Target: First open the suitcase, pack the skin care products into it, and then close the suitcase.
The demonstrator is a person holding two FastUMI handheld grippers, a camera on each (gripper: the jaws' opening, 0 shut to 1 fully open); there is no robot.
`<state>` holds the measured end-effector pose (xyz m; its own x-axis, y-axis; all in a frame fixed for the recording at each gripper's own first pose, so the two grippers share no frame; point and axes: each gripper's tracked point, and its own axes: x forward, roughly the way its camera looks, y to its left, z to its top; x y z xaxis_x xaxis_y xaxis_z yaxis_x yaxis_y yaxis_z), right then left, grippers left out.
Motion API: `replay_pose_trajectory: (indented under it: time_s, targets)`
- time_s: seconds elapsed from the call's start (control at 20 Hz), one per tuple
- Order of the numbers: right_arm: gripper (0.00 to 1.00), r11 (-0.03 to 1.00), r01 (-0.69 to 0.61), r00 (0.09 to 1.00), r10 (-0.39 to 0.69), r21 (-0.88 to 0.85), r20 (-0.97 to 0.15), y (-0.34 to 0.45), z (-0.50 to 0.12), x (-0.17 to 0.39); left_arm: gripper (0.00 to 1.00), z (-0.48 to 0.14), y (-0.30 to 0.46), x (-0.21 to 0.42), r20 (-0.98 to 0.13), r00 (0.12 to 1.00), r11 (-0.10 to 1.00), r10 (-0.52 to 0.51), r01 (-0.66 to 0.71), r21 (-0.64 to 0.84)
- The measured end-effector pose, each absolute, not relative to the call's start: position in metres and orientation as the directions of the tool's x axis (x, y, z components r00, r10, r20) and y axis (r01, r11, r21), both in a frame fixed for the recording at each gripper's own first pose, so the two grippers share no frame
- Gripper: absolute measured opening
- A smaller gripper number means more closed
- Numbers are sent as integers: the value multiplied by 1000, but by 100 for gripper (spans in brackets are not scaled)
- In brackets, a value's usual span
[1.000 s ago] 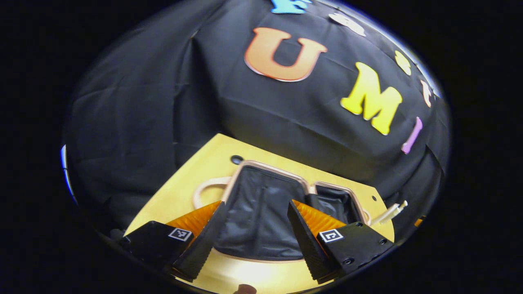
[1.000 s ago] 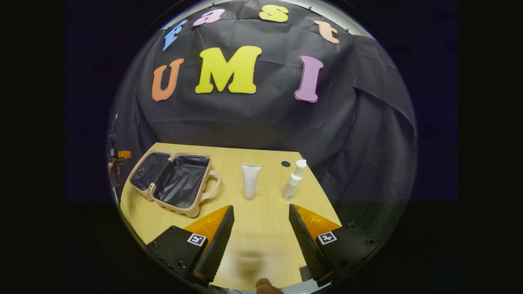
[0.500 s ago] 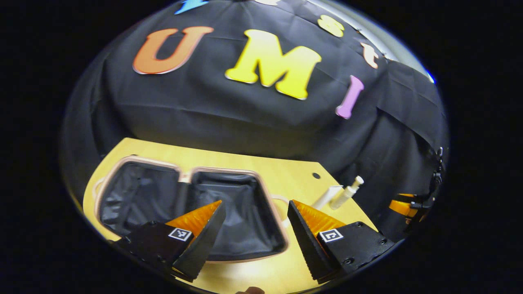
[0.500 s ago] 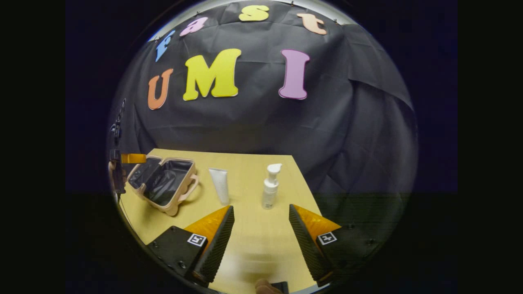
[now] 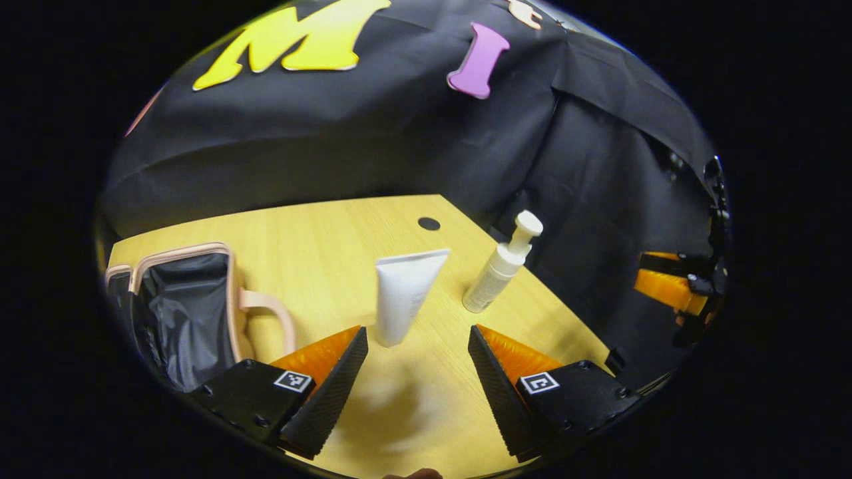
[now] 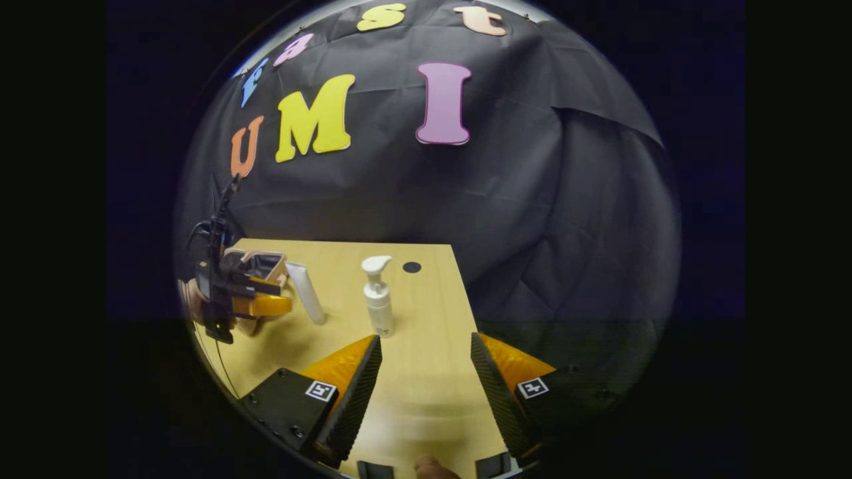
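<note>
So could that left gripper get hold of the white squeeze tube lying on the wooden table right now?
Probably yes. The left gripper is open and the white squeeze tube lies straight ahead of its gap, with bare wooden table between. The white pump bottle stands apart, off to one side.

wall: black creased cloth behind and right of table | furniture: pale wood table, round dark hole near its far corner | light: bright on tabletop, dim around

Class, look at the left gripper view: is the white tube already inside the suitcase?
No, the white tube lies on the table, right of the open suitcase.
</note>
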<state>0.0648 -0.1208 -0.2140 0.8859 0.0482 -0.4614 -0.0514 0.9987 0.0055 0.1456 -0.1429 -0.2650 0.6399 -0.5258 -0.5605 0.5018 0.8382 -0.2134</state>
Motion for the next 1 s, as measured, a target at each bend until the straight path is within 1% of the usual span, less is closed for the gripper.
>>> replay_pose_trajectory:
  time_s: [0.2, 0.3, 0.4, 0.45, 0.5, 0.6, 0.65, 0.7, 0.8, 1.0]
  targets:
    - [80, 997, -75, 872, 59, -14, -486, -147, -230, 62, 98, -296, -152, 184, -589, 678, 882, -441, 449, -144]
    - [80, 997, -80, 866, 61, -16, -497, -155, -238, 62, 95, -307, -154, 199, -587, 686, 891, -430, 428, -153]
    - [80, 996, -86, 857, 64, -20, -512, -161, -245, 63, 92, -317, -150, 212, -594, 699, 904, -399, 408, -126]
    - [79, 996, -88, 855, 65, -21, -515, -163, -247, 65, 88, -319, -146, 219, -594, 713, 913, -373, 395, -99]
    - [80, 996, -89, 854, 65, -21, -516, -165, -249, 66, 87, -323, -145, 223, -597, 714, 915, -366, 394, -89]
    - [80, 995, -94, 852, 70, -20, -519, -166, -251, 71, 82, -329, -150, 226, -595, 710, 908, -377, 409, -86]
    - [80, 994, -103, 850, 79, -18, -521, -164, -253, 77, 74, -330, -153, 226, -597, 701, 901, -390, 423, -92]
    - [80, 993, -115, 849, 89, -19, -520, -160, -255, 81, 76, -329, -155, 226, -596, 703, 901, -387, 425, -83]
    - [80, 989, -148, 851, 116, -22, -512, -148, -256, 94, 59, -331, -155, 226, -602, 703, 901, -378, 428, -66]
    - [80, 974, -226, 856, 195, -8, -479, -112, -248, 126, 55, -318, -160, 212, -585, 700, 894, -409, 435, -105]
